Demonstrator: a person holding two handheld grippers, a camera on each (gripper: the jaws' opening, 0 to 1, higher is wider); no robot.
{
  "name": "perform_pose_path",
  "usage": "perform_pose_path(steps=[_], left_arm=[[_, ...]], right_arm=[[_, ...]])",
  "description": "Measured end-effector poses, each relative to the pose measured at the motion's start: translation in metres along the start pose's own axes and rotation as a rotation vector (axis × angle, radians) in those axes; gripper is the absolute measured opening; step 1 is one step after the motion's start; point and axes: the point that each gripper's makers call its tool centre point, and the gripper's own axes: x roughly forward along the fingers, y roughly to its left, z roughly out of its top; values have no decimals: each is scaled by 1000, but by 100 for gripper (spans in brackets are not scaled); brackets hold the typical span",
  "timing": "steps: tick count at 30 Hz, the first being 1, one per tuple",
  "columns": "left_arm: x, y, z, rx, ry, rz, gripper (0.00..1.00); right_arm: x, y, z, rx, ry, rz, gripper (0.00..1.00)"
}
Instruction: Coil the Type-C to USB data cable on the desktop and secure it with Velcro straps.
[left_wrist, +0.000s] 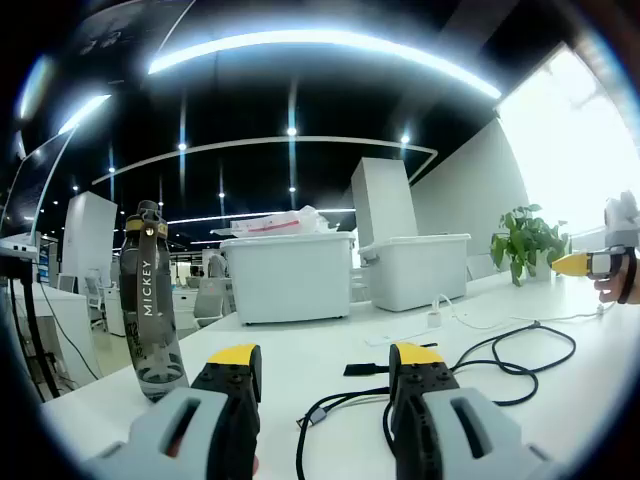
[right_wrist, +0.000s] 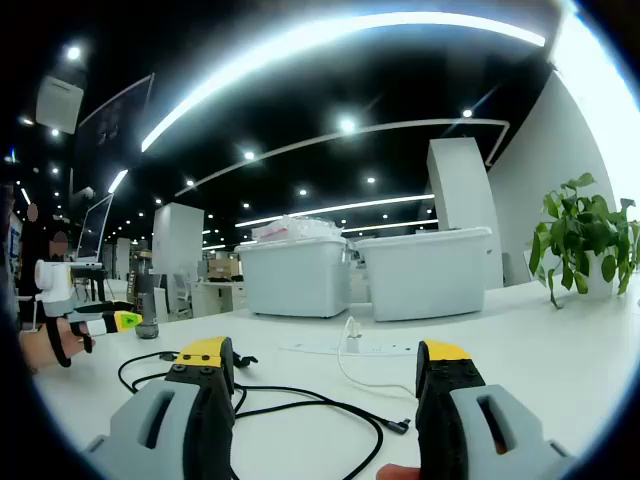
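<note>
On the white desktop (left_wrist: 330, 345), left gripper view: left gripper (left_wrist: 322, 362) jaws spread, holding nothing. Black data cable (left_wrist: 500, 365) lies loose ahead, looping right, one plug end (left_wrist: 306, 421) between the jaws. A black Velcro strap (left_wrist: 366, 369) lies beside it. Dark water bottle (left_wrist: 151, 300) stands at left.

Right gripper view: right gripper (right_wrist: 325, 365) jaws apart, empty. The cable trails between them to a plug (right_wrist: 402, 426). A white power strip (right_wrist: 350, 348) lies beyond; potted plant (right_wrist: 585, 240) at right.
</note>
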Motion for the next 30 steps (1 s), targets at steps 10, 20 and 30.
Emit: perform_pose_path(steps=[10, 20, 30], left_arm=[[-1, 0, 0, 0, 1, 1, 52], [-1, 0, -2, 1, 9, 0, 52], [0, 5, -3, -12, 13, 7, 52]], right_arm=[[-1, 1, 0, 0, -1, 0, 73], [-1, 2, -1, -2, 3, 1, 73], [-1, 2, -5, -1, 10, 1, 73]])
